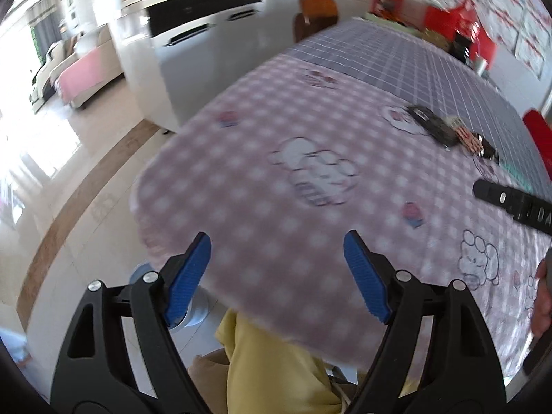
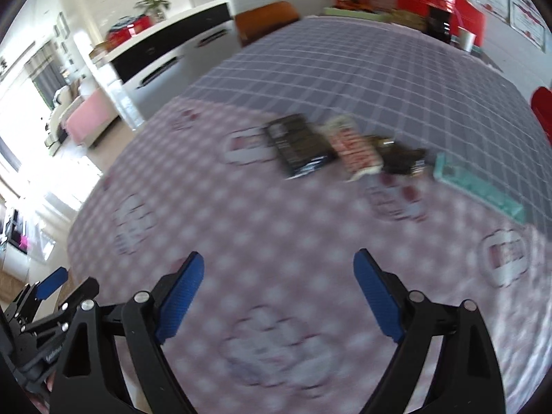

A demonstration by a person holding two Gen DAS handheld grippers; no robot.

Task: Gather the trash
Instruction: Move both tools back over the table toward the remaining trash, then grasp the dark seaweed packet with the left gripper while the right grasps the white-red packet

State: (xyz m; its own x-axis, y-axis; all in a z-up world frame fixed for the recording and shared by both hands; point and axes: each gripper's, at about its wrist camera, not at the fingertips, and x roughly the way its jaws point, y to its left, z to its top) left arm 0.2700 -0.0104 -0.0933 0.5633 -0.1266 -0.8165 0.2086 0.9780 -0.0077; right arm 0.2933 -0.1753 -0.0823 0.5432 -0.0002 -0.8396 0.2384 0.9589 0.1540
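Several pieces of trash lie in a row on the checked tablecloth [image 2: 276, 227]: a black wrapper [image 2: 299, 144], a red and white wrapper [image 2: 355, 150], a dark crumpled wrapper [image 2: 402, 160] and a teal box [image 2: 479, 186]. The same row shows at the right of the left wrist view, with the black wrapper [image 1: 433, 125] nearest the middle. My right gripper [image 2: 278, 269] is open and empty, above the cloth, short of the trash. My left gripper [image 1: 277, 250] is open and empty over the table's near edge, far left of the trash. Both views are blurred.
A red object [image 1: 538, 138] stands at the right table edge. Boxes and a metal cup [image 2: 465, 39] crowd the far end. A wooden chair [image 2: 265, 20] stands at the far side. A white and black counter [image 1: 207, 24] is left of the table. Tiled floor [image 1: 86, 186] lies to the left.
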